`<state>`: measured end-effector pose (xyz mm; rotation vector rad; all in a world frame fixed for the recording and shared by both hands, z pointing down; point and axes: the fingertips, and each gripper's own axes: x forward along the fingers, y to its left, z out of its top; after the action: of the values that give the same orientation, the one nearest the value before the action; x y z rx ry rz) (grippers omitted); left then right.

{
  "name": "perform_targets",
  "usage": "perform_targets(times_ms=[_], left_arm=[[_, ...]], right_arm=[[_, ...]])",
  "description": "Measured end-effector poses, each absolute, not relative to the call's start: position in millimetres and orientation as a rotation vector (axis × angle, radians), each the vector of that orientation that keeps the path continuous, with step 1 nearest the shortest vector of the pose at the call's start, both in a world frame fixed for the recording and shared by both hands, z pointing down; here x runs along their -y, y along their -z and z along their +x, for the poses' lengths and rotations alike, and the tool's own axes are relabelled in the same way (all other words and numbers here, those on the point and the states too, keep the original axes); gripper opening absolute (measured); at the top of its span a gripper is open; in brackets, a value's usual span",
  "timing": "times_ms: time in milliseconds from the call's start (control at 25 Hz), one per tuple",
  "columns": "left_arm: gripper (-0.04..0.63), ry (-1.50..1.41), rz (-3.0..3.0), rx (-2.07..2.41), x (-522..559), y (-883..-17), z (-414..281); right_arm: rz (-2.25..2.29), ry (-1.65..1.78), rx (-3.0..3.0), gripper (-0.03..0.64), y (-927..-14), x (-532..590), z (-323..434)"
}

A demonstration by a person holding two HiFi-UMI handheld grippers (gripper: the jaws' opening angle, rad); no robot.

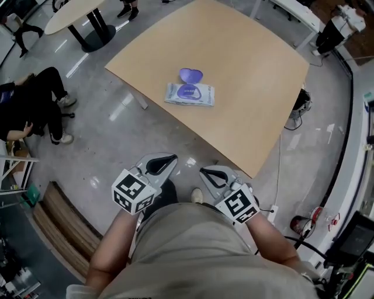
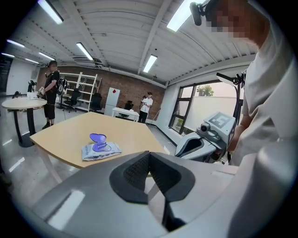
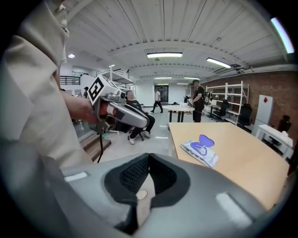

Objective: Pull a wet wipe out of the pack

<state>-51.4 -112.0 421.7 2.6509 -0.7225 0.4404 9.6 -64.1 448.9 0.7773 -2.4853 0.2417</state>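
Note:
The wet wipe pack [image 1: 190, 94] lies flat near the middle of the tan table [image 1: 245, 70], its purple lid [image 1: 190, 75] flipped open. It also shows as the pack [image 2: 100, 149] in the left gripper view and the pack [image 3: 199, 152] in the right gripper view. My left gripper [image 1: 168, 159] and right gripper [image 1: 205, 172] are held close to my body, over the floor and short of the table's near edge. Both are shut with nothing between their jaws. The left gripper [image 2: 149, 154] and right gripper [image 3: 149, 156] point toward the pack from well away.
A person in black [image 1: 35, 99] sits at the left, on the floor side of the table. A round table [image 1: 76, 14] stands at the far left. A wooden bench [image 1: 64, 228] is at my lower left, and cables and a red object [image 1: 301, 225] lie at the right.

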Motion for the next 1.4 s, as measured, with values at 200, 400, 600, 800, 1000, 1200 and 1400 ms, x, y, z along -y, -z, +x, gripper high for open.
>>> perform_targets(times_ms=[200, 400, 600, 800, 1000, 1200, 1400], left_arm=[[0.005, -0.472, 2.672, 0.611, 177.1, -427.0, -70.3], [0.005, -0.533, 2.713, 0.493, 229.5, -439.0, -91.0], [0.005, -0.583, 2.701, 0.444, 270.8, -467.3, -110.0], [0.005, -0.605, 2.65, 0.485, 305.8, -493.9, -113.7], [0.005, -0.636, 2.591, 0.528, 338.2, -520.2, -105.8], [0.005, -0.691, 2.544, 0.566, 366.7, -549.1, -94.6], [0.005, -0.769, 2.479, 0.597, 387.1, -581.6, -83.7]], right_arm=[[0.89, -0.283, 2.446, 0.002, -442.7, 127.2, -12.6], [0.993, -0.299, 2.39, 0.002, -448.7, 183.3, -34.5], [1.063, -0.29, 2.339, 0.002, -460.6, 223.3, -50.1], [1.031, -0.29, 2.313, 0.003, -471.2, 249.2, -50.2], [0.973, -0.261, 2.292, 0.003, -482.9, 284.6, -38.5], [0.913, -0.265, 2.288, 0.008, -500.6, 313.6, -25.0], [0.872, -0.28, 2.278, 0.009, -521.7, 337.5, -6.7]])
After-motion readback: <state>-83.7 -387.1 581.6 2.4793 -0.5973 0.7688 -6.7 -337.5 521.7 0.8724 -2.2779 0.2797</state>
